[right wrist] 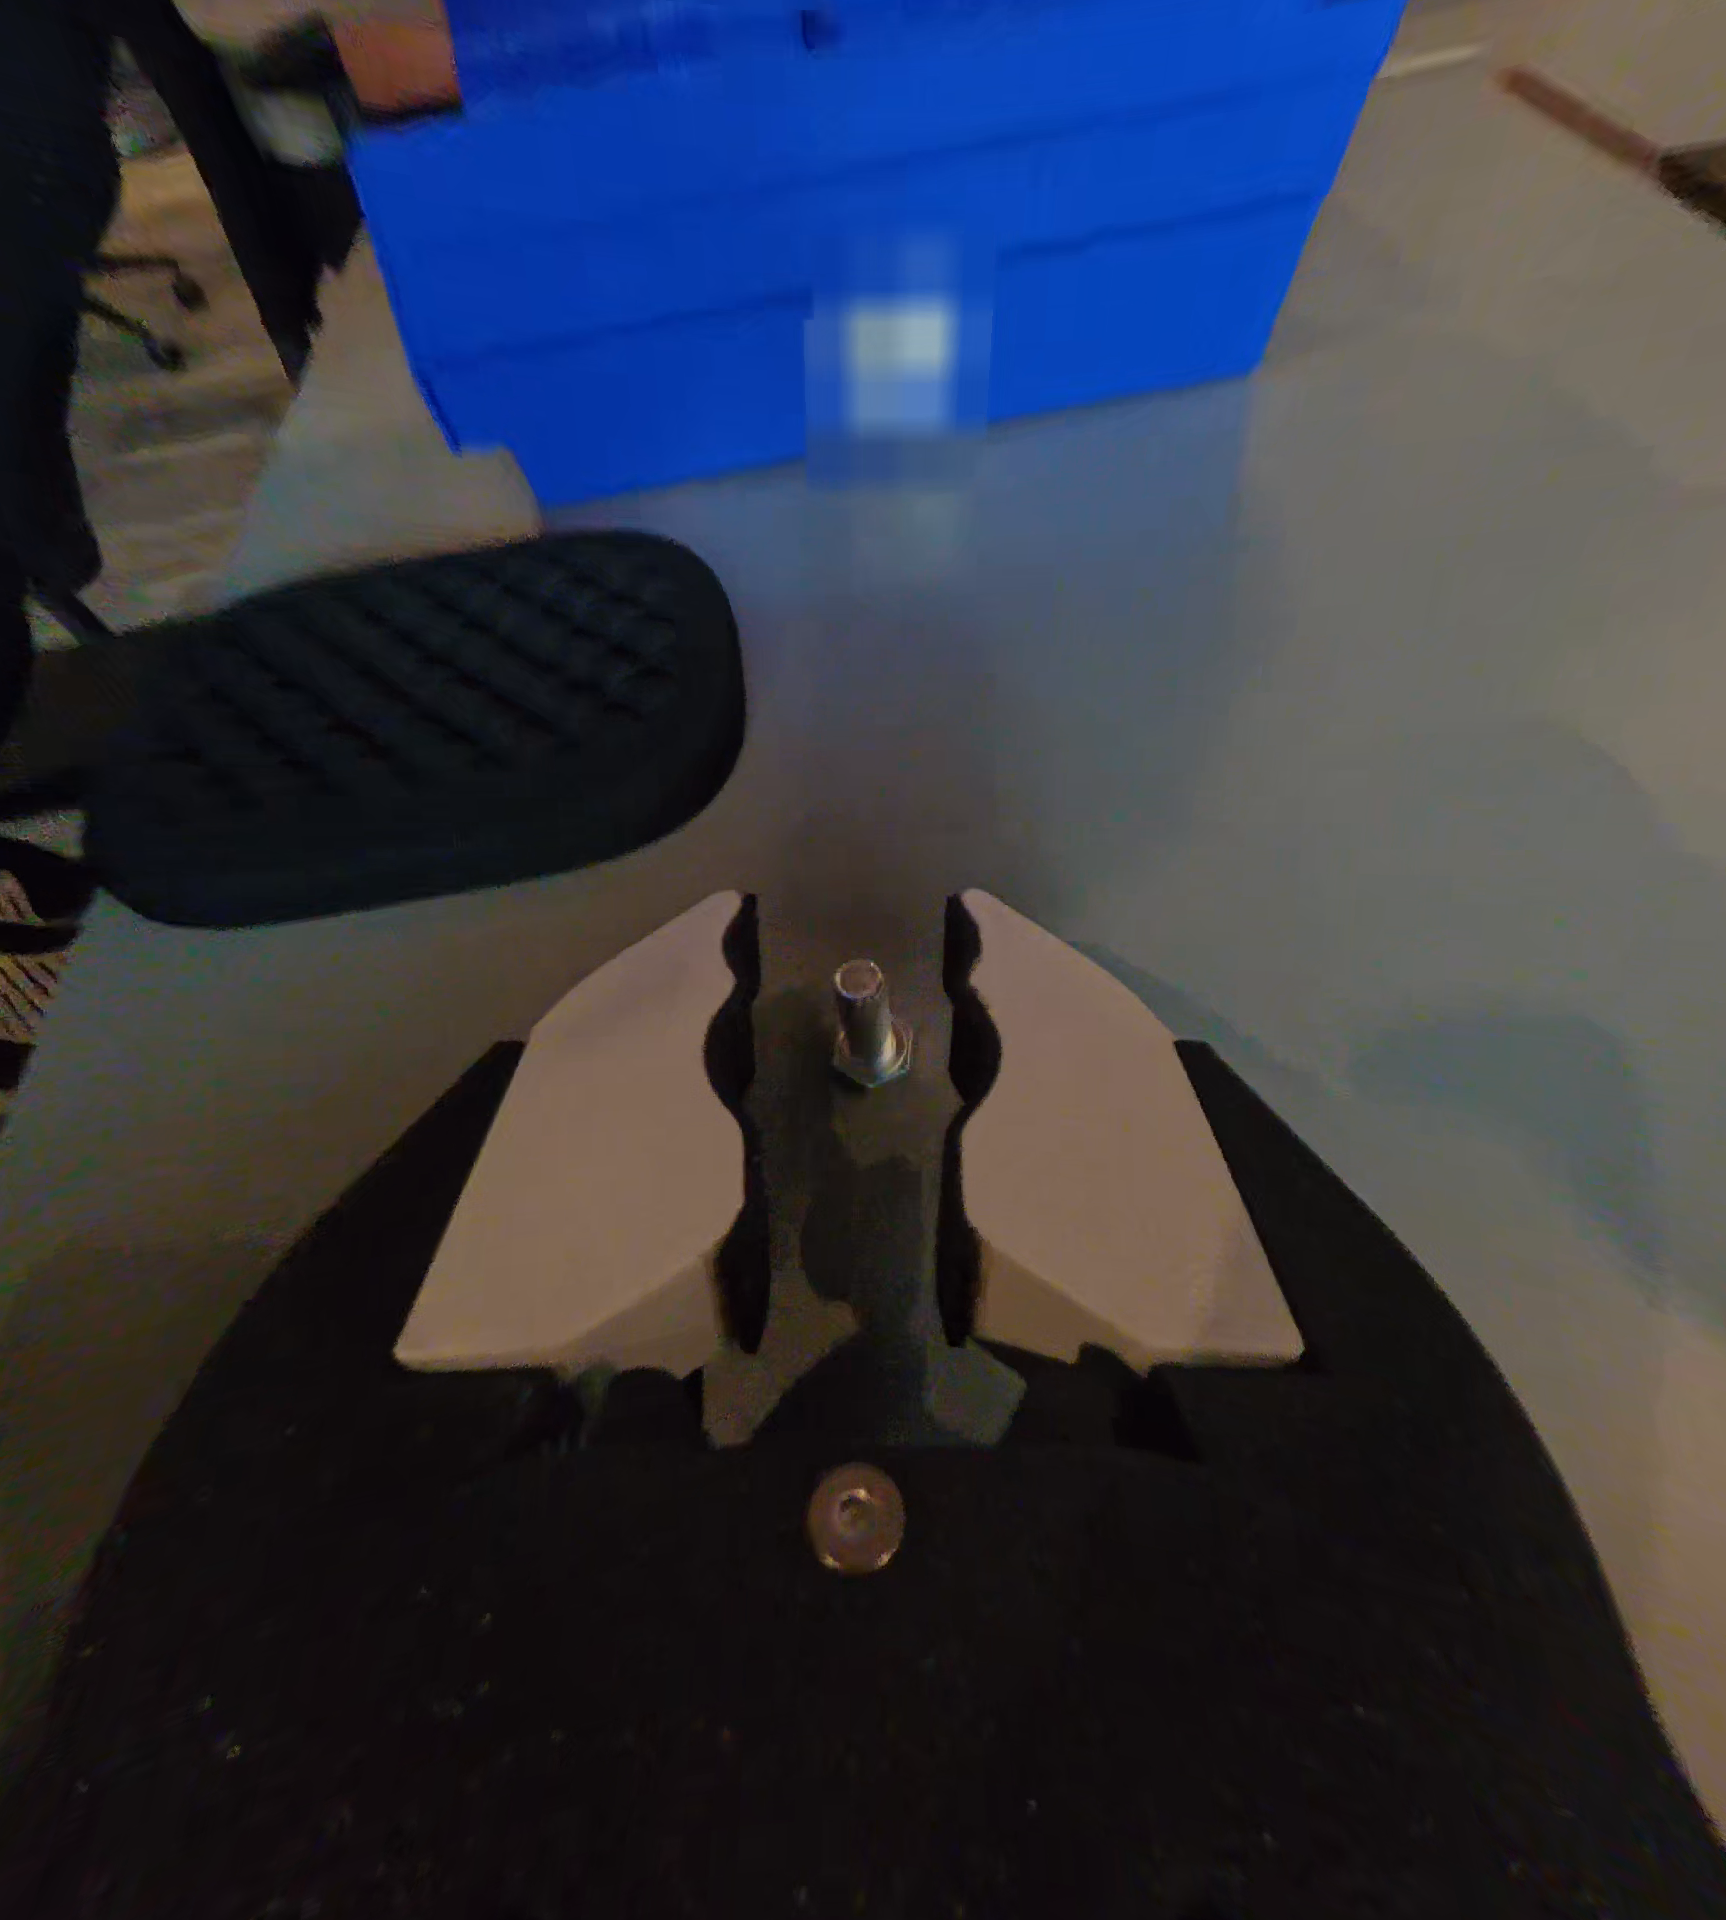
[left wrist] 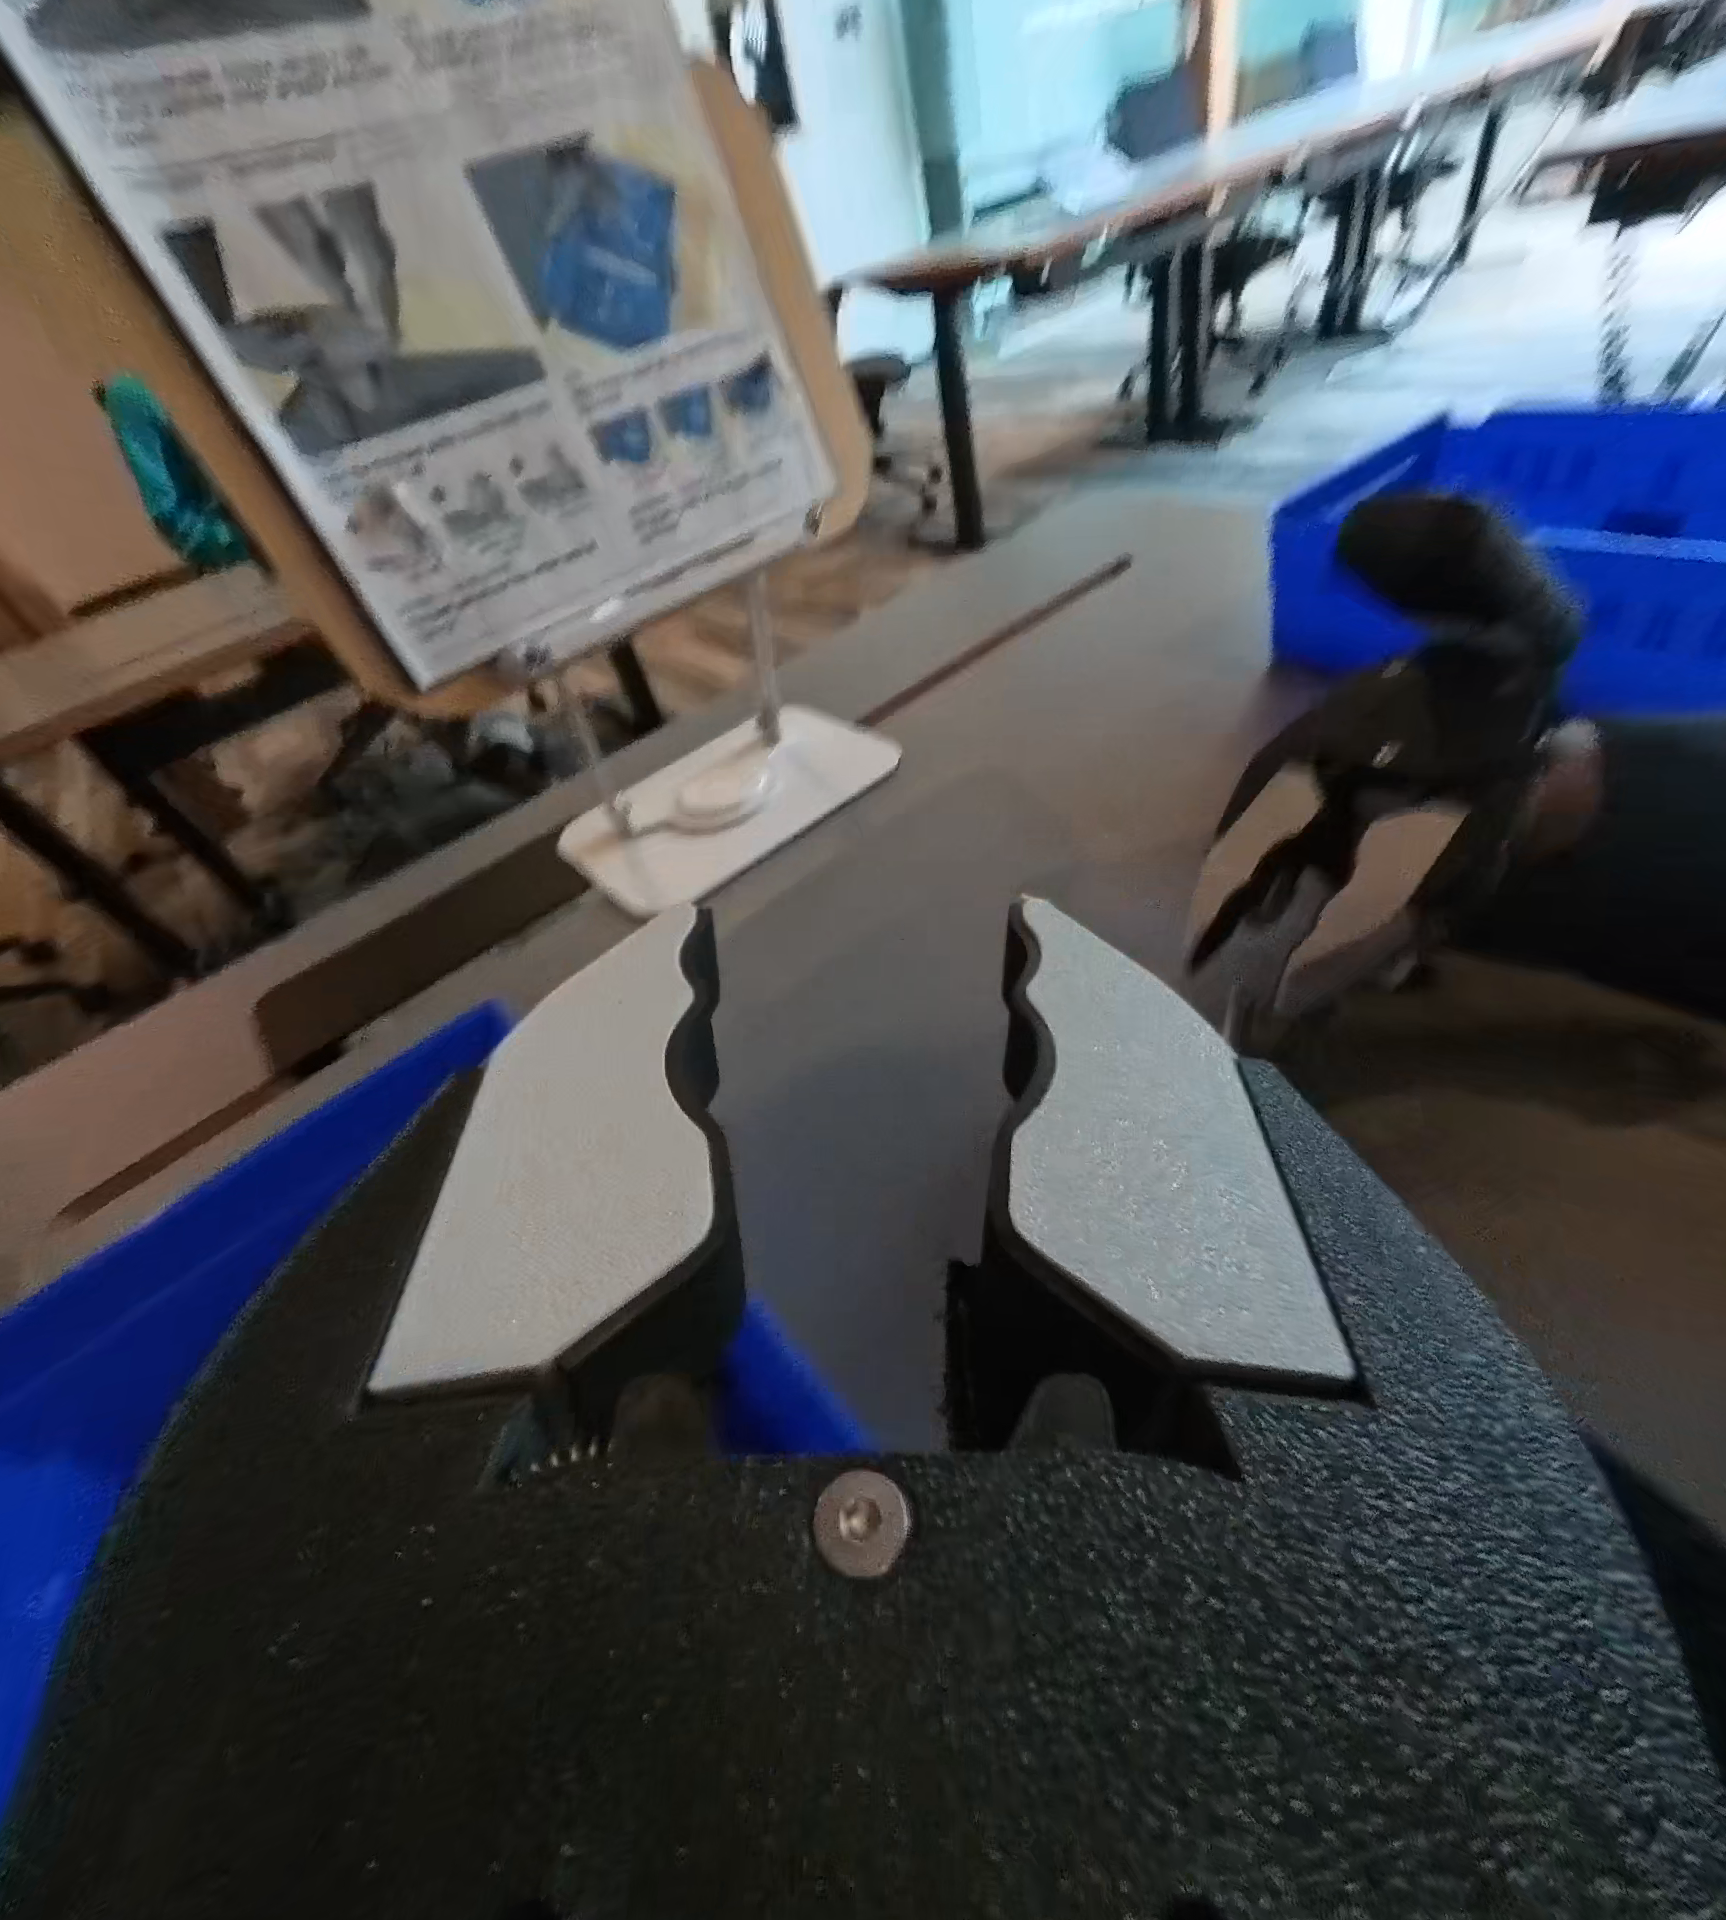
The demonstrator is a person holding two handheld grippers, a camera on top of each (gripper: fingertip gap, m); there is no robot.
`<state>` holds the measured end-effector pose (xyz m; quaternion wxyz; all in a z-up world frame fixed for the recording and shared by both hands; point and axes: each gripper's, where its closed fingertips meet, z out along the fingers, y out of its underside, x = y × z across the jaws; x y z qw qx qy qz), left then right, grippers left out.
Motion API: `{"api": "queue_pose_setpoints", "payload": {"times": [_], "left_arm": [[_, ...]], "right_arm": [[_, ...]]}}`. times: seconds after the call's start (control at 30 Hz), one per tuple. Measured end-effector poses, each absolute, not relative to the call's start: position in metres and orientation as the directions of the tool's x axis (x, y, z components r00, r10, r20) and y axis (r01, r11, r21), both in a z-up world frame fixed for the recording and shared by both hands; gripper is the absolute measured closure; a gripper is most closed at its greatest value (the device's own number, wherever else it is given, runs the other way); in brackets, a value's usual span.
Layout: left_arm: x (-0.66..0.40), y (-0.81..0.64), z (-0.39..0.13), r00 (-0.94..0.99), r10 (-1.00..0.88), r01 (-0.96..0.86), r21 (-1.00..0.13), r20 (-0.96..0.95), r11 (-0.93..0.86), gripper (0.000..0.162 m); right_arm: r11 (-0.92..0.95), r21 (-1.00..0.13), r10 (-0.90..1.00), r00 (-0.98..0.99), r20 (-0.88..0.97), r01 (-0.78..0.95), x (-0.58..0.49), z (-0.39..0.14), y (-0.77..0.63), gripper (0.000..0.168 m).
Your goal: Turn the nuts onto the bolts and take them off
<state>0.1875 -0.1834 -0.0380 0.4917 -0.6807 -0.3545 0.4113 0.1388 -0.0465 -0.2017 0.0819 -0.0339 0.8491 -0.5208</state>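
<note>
A small silver bolt stands upright on the grey table, with a hex piece at its foot; I cannot tell whether that is its head or a nut. My right gripper is open, with a finger on each side of the bolt and a gap on both sides. It also shows in the left wrist view, tips down at the table. My left gripper is open and empty above the table, well to the left of the right one.
A blue bin stands on the table beyond the bolt. Another blue bin lies under my left gripper, and one stands behind the right gripper. A sign stand is ahead on the left. A black chair armrest juts in. Left tips to right tips: about 20 centimetres.
</note>
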Motion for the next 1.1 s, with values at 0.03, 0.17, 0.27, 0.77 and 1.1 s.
{"api": "queue_pose_setpoints", "payload": {"times": [0.03,0.17,0.27,0.77,1.1], "left_arm": [[0.193,-0.197,-0.040,0.398,0.892,0.138,-0.947,-0.215,-0.290,0.109],[0.220,-0.258,-0.058,0.353,0.920,0.427,-0.846,-0.170,-0.320,0.110],[0.245,-0.297,-0.088,0.342,0.933,0.665,-0.673,-0.110,-0.323,0.119],[0.284,-0.349,-0.222,0.552,0.834,0.830,-0.097,-0.004,-0.549,0.122],[0.285,-0.348,-0.235,0.525,0.850,0.849,0.040,0.048,-0.527,0.121]], "right_arm": [[0.422,-0.906,-0.140,-0.984,-0.109,0.040,0.138,-0.194,-0.045,0.133],[0.318,-0.944,-0.119,-0.984,-0.131,0.087,0.132,-0.167,-0.035,0.129],[0.263,-0.959,-0.091,-0.986,-0.136,0.108,0.126,-0.153,-0.028,0.128],[0.236,-0.963,-0.077,-0.986,-0.151,0.129,0.122,-0.147,-0.022,0.129],[0.226,-0.964,-0.070,-0.985,-0.157,0.137,0.120,-0.146,-0.020,0.131]]}}
